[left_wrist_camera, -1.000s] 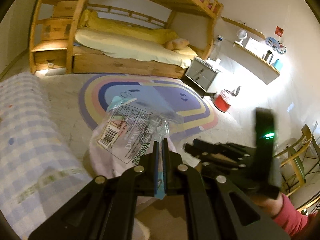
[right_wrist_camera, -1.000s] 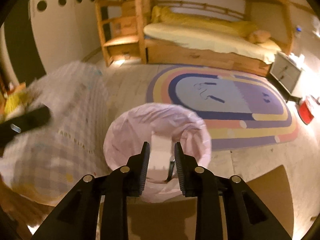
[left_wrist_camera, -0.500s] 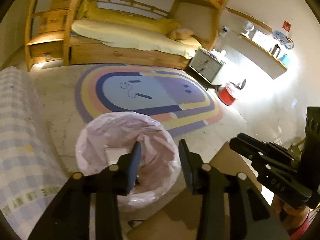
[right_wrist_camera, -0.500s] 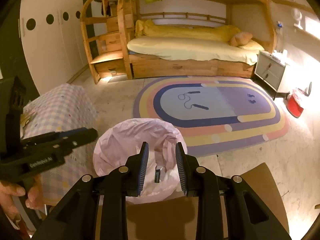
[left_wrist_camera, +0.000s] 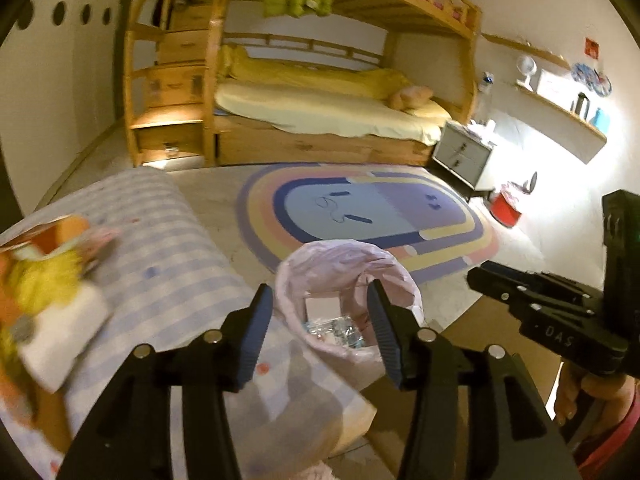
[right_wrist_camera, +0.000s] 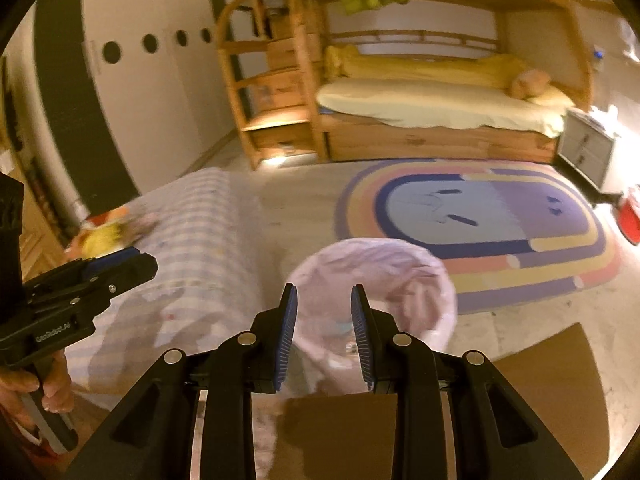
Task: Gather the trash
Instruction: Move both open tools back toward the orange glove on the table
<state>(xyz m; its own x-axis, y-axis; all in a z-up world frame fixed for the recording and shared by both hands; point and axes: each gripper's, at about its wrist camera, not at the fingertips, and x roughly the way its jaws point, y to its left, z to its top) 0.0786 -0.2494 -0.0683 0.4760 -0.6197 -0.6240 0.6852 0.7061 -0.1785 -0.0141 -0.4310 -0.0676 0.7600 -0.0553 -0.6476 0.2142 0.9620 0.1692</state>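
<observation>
**Both tools empty above the pink-lined bin**

Left tool (left_wrist_camera: pixel 320 328): jaws apart, have just been opening, nothing between them. Straight ahead and below it sits the bin (left_wrist_camera: pixel 348 276) lined with a pink bag, on the floor. Inside the bin, seen through the gap of the jaws: a white box (left_wrist_camera: pixel 322 306) and a clear printed wrapper (left_wrist_camera: pixel 336 328) lying on it or just beside it.

Right tool (right_wrist_camera: pixel 324 340): jaws a narrower way apart, nothing clamped. The same bin is ahead and slightly right of it; its contents are blurred in this view, possibly the clear wrapper near the bottom.

Left of the left tool: a desk (left_wrist_camera: pixel 160 248) under a blue checked cloth, touching or just beside the bin. On its far left lies a blurred pile of trash (left_wrist_camera: pixel 44 264), orange, yellow and white packets, too smeared to name. In the right wrist view that pile shows beyond the left tool's tip.

Under and right of both tools: a brown cardboard sheet (right_wrist_camera: pixel 552 376) on the floor, next to the bin.

Each tool is held by a hand (right_wrist_camera: pixel 44 384); a red sleeve (left_wrist_camera: pixel 616 440) shows behind the right tool.

Far ahead: rainbow rug (left_wrist_camera: pixel 372 208), wooden bunk bed (left_wrist_camera: pixel 320 112), a red bin (left_wrist_camera: pixel 506 208) near a grey nightstand (left_wrist_camera: pixel 462 154).
</observation>
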